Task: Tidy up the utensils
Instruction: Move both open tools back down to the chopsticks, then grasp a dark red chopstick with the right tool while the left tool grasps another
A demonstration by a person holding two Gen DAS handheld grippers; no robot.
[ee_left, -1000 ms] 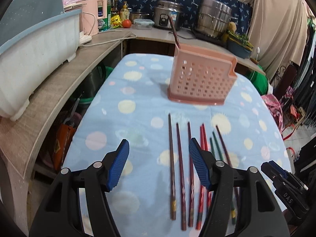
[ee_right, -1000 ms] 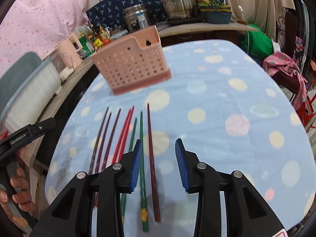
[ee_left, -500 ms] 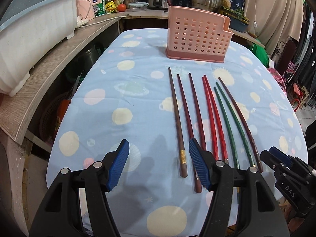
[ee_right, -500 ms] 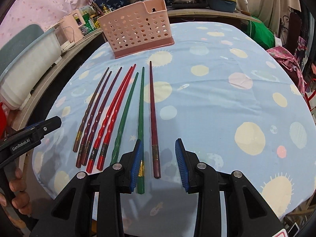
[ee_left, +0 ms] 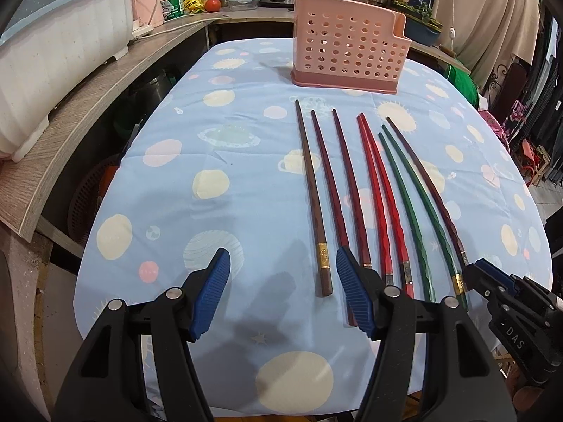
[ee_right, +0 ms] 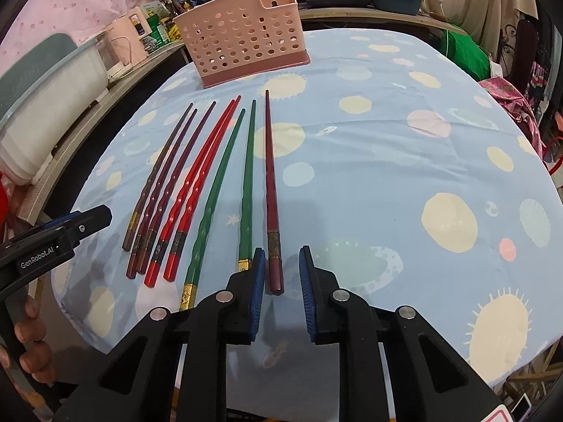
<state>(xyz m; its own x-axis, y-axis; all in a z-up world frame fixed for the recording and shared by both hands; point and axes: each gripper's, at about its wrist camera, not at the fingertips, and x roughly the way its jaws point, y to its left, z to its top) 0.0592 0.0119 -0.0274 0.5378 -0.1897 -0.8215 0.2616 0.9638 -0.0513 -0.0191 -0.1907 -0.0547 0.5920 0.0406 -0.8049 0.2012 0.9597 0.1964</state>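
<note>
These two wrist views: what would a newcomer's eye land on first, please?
Probably the row of chopsticks, brown, maroon, red and green, lying side by side on the blue spotted tablecloth. Behind them stands the pink perforated basket. The right gripper straddles the rightmost maroon chopstick, its jaws having just been closing.

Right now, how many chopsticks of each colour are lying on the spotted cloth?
Brown chopstick: 1
Dark maroon chopsticks: 3
Red chopsticks: 2
Green chopsticks: 2
Total: 8, all lying in a row before the pink basket.
</note>
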